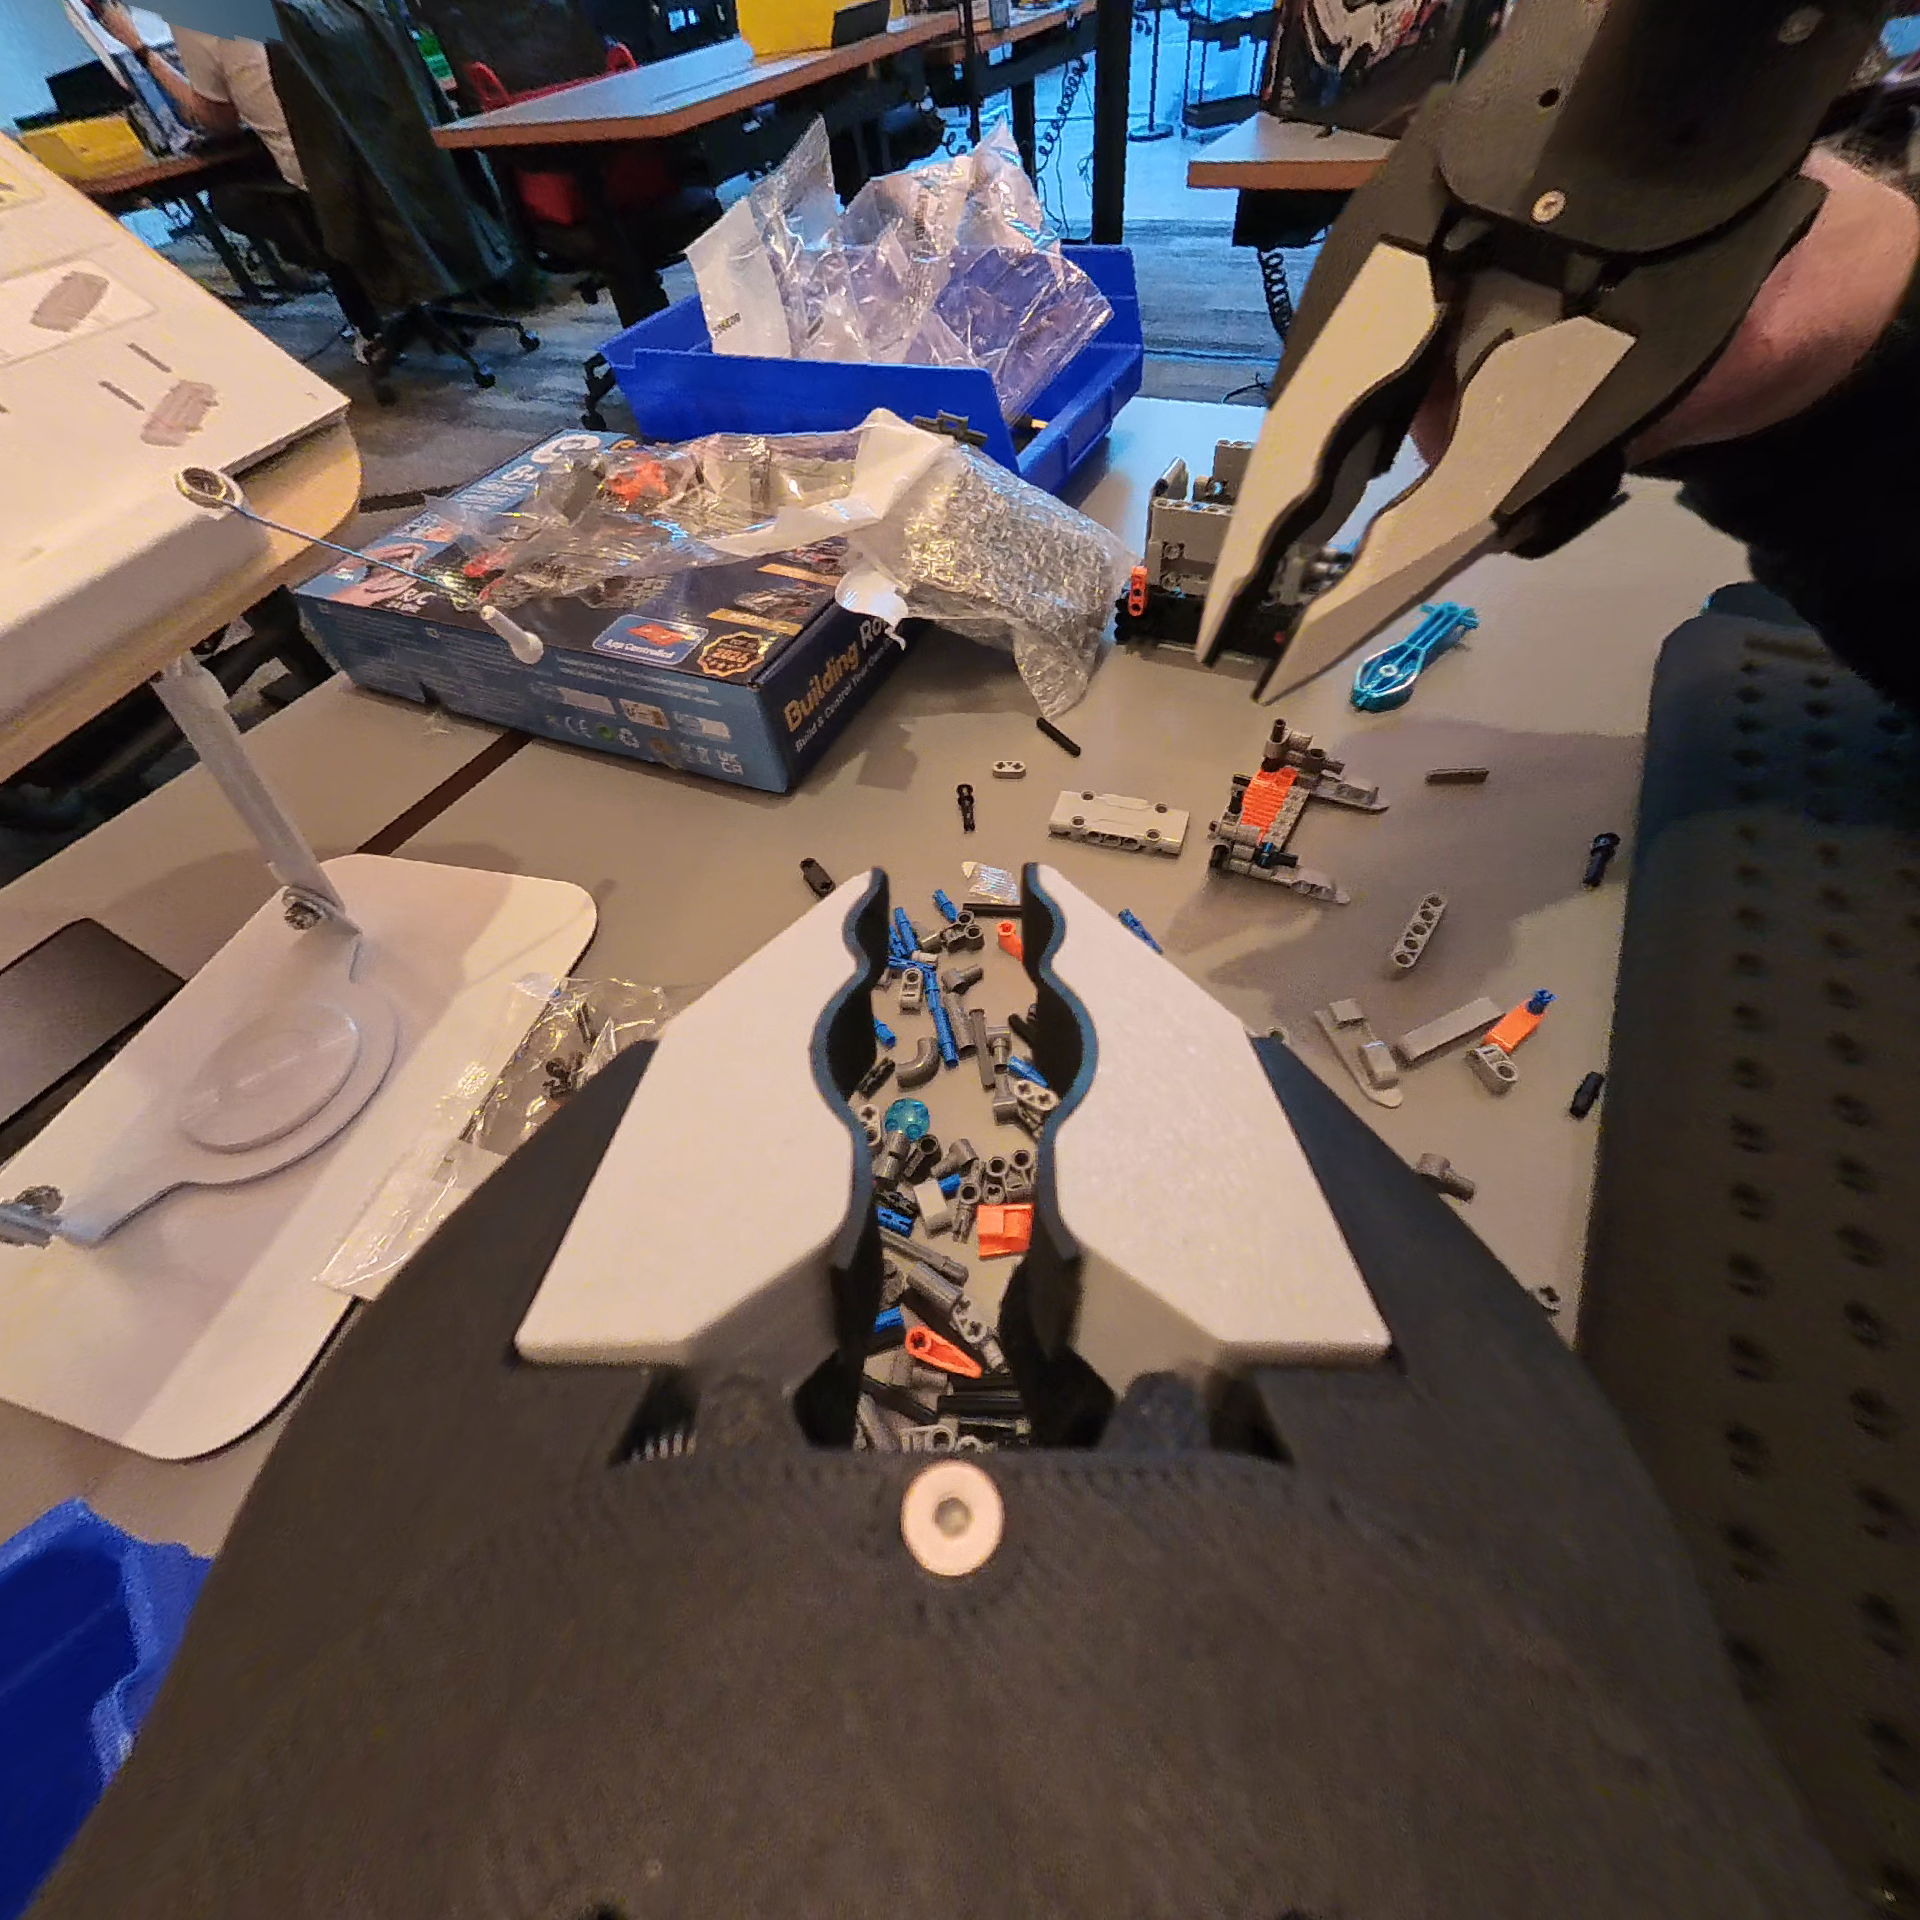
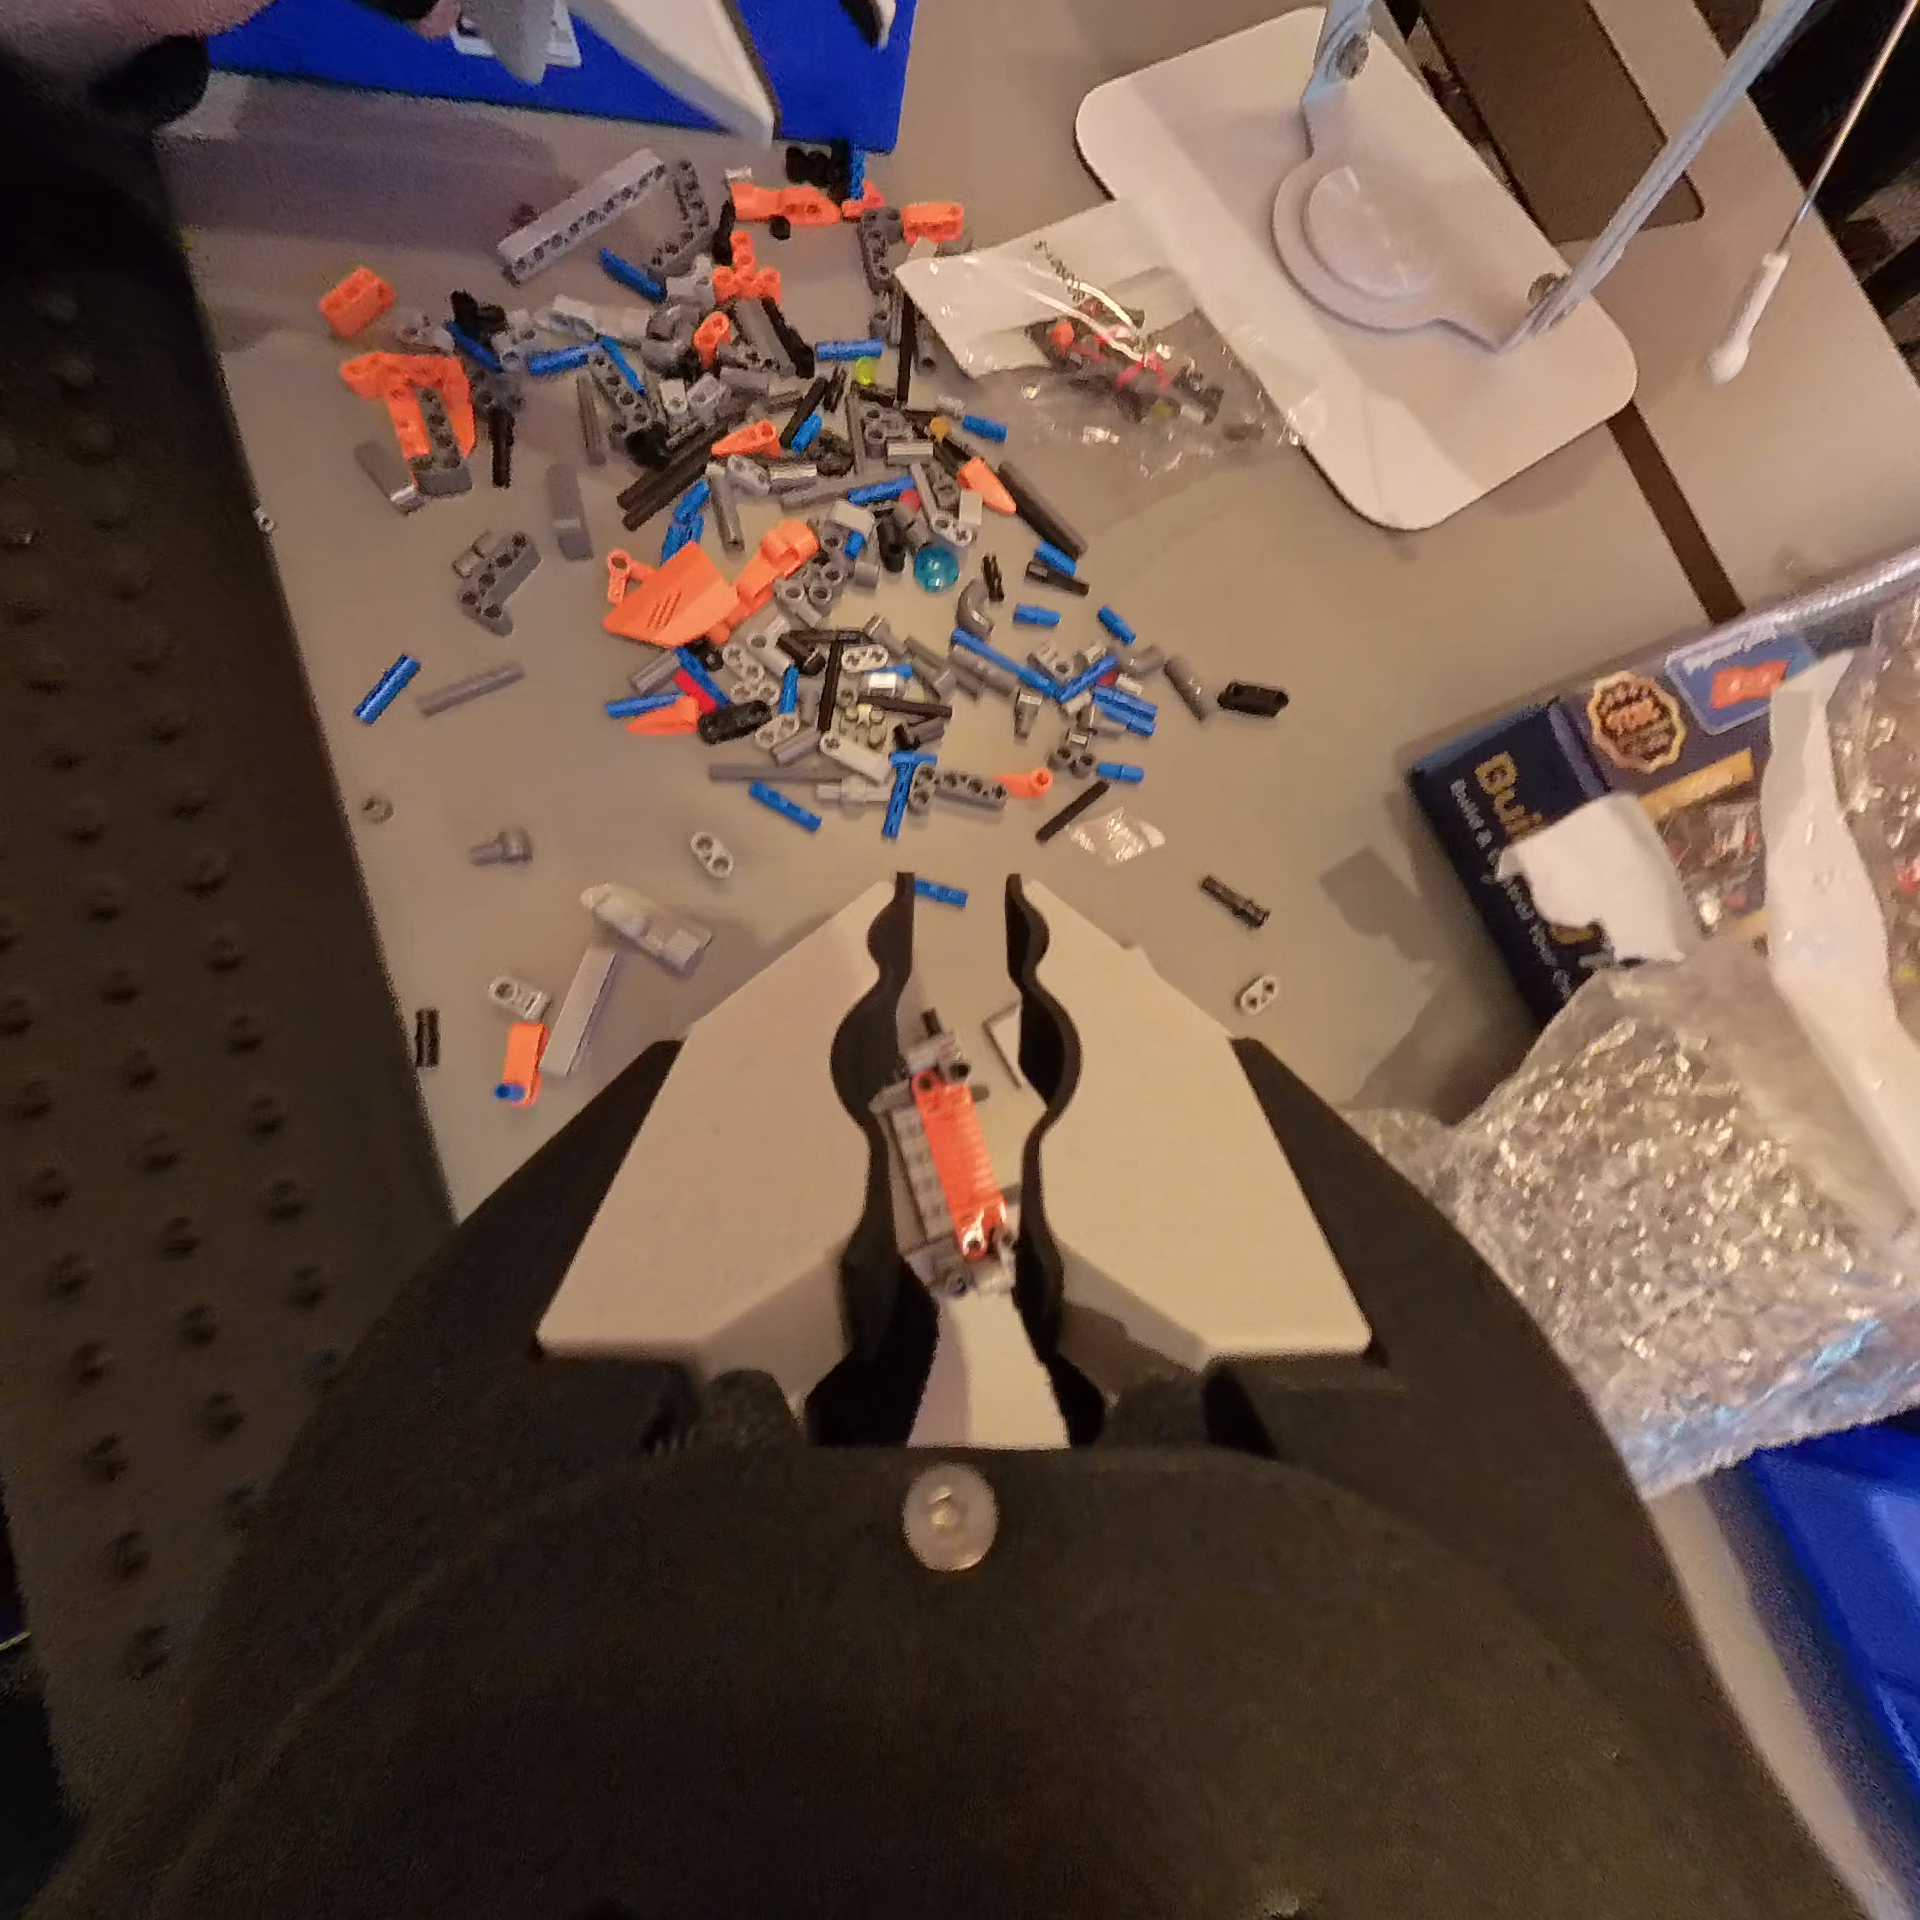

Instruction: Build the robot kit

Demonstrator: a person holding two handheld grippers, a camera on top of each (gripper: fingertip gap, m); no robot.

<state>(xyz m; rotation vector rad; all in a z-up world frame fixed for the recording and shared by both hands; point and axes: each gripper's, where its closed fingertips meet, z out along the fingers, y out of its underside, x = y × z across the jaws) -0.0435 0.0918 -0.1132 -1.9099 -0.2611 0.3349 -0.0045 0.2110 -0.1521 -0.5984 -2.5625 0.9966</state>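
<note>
Grey tabletop [image 2: 1299,644] is being used as a sorting surface: a loose heap of small building-set pieces [image 2: 831,582], orange, blue, grey and black, is being kept spread flat in the middle, presumably so that single parts can be seen and singled out. The left gripper [image 1: 954,894] is being held low over that heap with its jaws set a narrow way apart and nothing between them; the pieces are being seen on the table through the gap, not gripped. The right gripper [image 2: 958,883] is being held higher, its jaws likewise slightly parted and empty; the small orange-and-grey sub-assembly [image 2: 951,1164] is being seen below the gap, lying on the table, apart from the heap, as if kept separate from loose parts. A larger grey partial build [image 1: 1195,520] is being kept upright farther back, beside a teal tool [image 1: 1403,655]. The blue kit box [image 1: 582,665], with crumpled clear bags [image 1: 727,509] on it, is being kept to one side near a blue bin [image 1: 831,395], and a white stand base [image 1: 312,1039] is being kept beside the heap, bearing a tilted open booklet [image 1: 104,343].
</note>
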